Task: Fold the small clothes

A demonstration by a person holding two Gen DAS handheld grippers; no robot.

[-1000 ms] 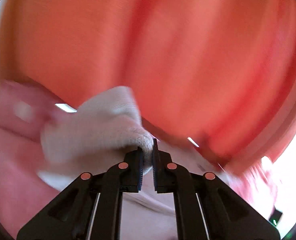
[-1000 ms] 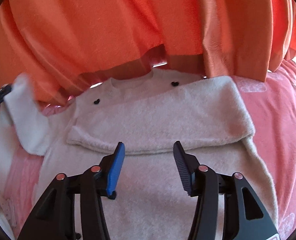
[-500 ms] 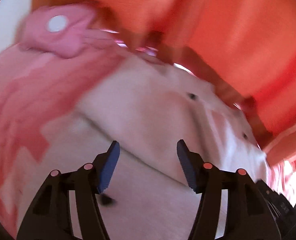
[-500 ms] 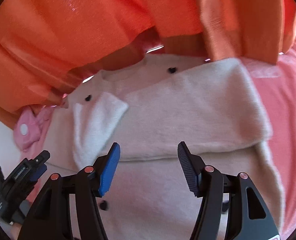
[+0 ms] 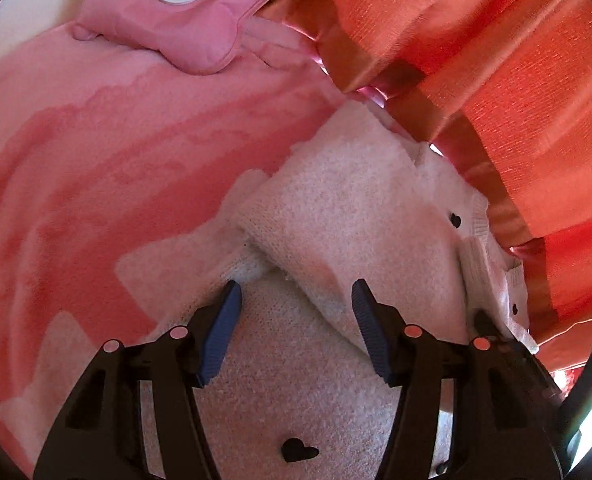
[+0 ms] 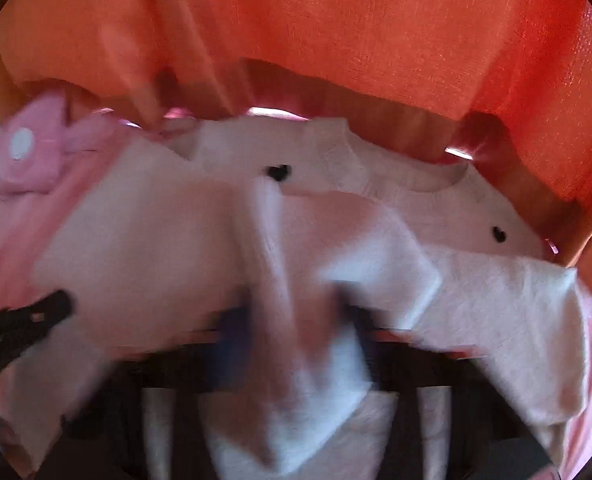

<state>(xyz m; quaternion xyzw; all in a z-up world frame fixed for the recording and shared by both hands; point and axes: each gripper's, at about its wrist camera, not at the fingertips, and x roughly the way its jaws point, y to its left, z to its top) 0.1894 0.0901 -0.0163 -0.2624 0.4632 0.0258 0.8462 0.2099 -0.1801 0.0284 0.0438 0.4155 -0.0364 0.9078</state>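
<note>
A small white knitted sweater (image 5: 336, 220) with black heart dots lies on a pink blanket (image 5: 116, 140); both sleeves are folded in across its chest. My left gripper (image 5: 296, 308) is open and empty, low over the folded left sleeve. In the right wrist view the sweater (image 6: 376, 240) fills the middle. My right gripper (image 6: 292, 320) is badly blurred, with white fabric over its jaws, so its state does not show. The left gripper's tip (image 6: 52, 304) shows at the lower left of that view.
An orange curtain (image 5: 496, 60) hangs right behind the sweater's collar. A pink stuffed cushion (image 5: 184, 20) with a white disc lies at the back left, also in the right wrist view (image 6: 28, 160). A white wall is at the far left.
My left gripper let go of the left sleeve, which now lies folded across the chest, and pulled back low over it. The right gripper moved forward and left into the fabric.
</note>
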